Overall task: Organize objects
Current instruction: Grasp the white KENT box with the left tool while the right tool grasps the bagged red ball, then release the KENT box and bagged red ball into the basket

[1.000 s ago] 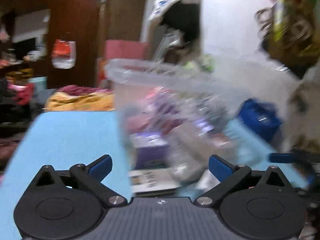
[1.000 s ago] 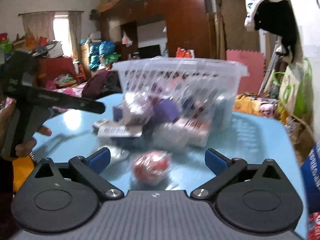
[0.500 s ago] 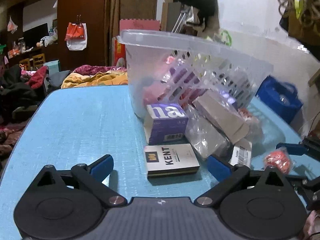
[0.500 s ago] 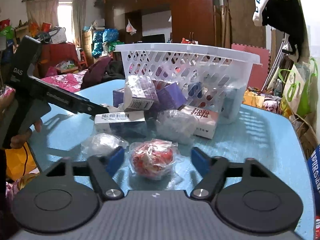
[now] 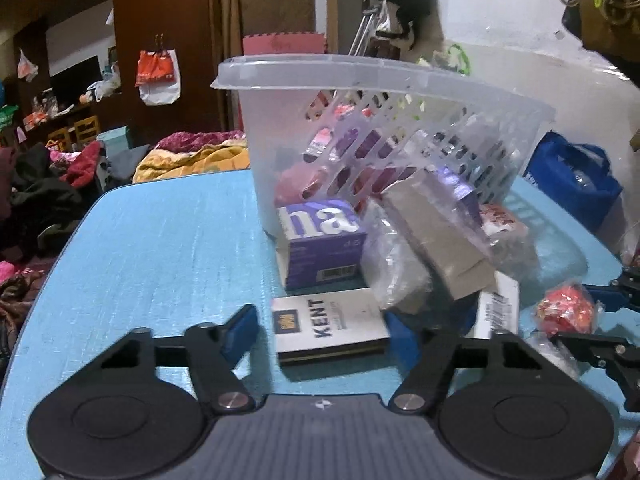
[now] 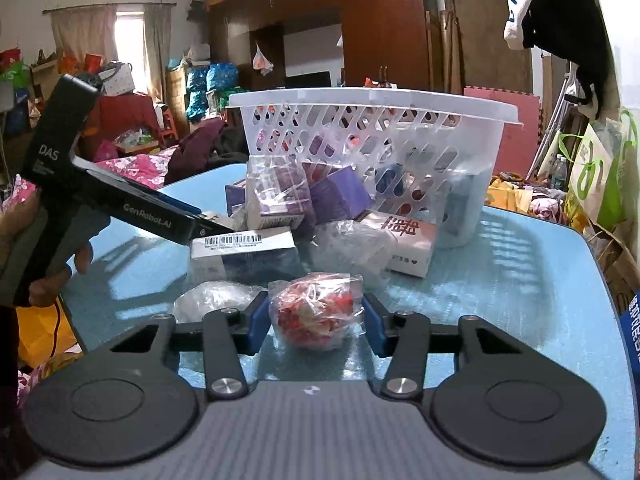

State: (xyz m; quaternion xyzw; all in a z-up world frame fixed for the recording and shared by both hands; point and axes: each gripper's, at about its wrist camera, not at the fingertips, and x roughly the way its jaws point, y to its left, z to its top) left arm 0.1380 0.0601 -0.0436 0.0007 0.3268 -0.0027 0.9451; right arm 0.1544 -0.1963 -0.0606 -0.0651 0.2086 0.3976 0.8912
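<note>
Cigarette pack (image 5: 330, 326) lies flat on the blue table (image 5: 160, 248), just ahead of the left claw (image 5: 320, 332), long axis crosswise; the jaws are closing around it, pads not yet pressing. One basket (image 5: 360, 76) stands beyond. From the right wrist, the right claw (image 6: 316, 320) is still closing, already clenching one red candy bag (image 6: 316, 312), near the basket.

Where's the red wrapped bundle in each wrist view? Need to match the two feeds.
Left wrist: red bundle at the right edge, on the blue table, between the right gripper's closing fingers.
Right wrist: red bundle low centre, both pads touching its wrap.
Shared landmark: the white basket, behind the pile in both views.
</note>
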